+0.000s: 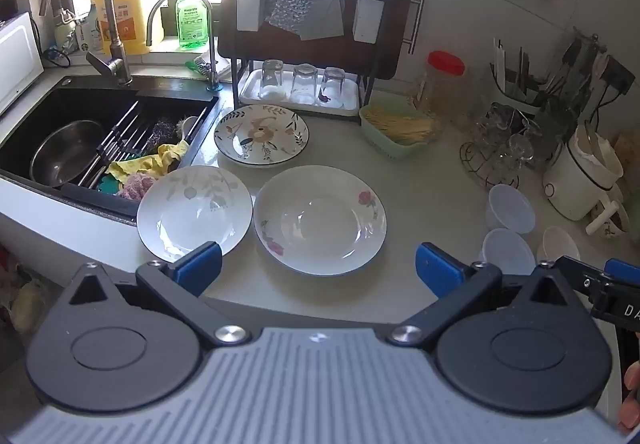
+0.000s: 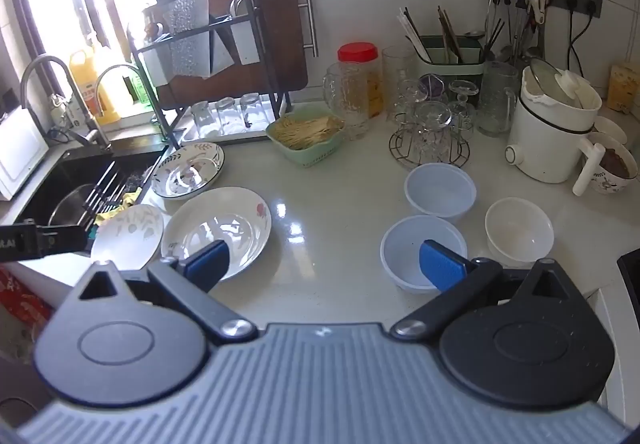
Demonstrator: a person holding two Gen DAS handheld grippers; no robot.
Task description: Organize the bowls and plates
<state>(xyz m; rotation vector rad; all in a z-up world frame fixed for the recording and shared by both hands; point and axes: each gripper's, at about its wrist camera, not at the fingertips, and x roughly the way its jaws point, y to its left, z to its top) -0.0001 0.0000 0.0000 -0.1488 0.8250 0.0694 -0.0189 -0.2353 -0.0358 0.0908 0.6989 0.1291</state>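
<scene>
Nothing looks stacked yet: three plates lie singly on the table [image 1: 420, 188], the leaf plate [image 1: 195, 213] overhanging the sink edge, the rose plate [image 1: 320, 219] just beside it, the patterned plate [image 1: 261, 135] behind. Three bowls [image 2: 424, 252] sit apart on the right (all empty). Left tool [image 1: 319, 270] and right tool [image 2: 322, 264] hover released, with open table between plates and bowls

- A home kitchen, built around a black sink [image 1: 80, 132] with 2 curved faucets [image 1: 100, 4].
- Right of the sink: a dish rack [image 1: 304, 44] holding 3 upturned glasses [image 1: 304, 84].
- Further right: chopstick holder [image 2: 452, 56], white kettle [image 2: 552, 132].
</scene>
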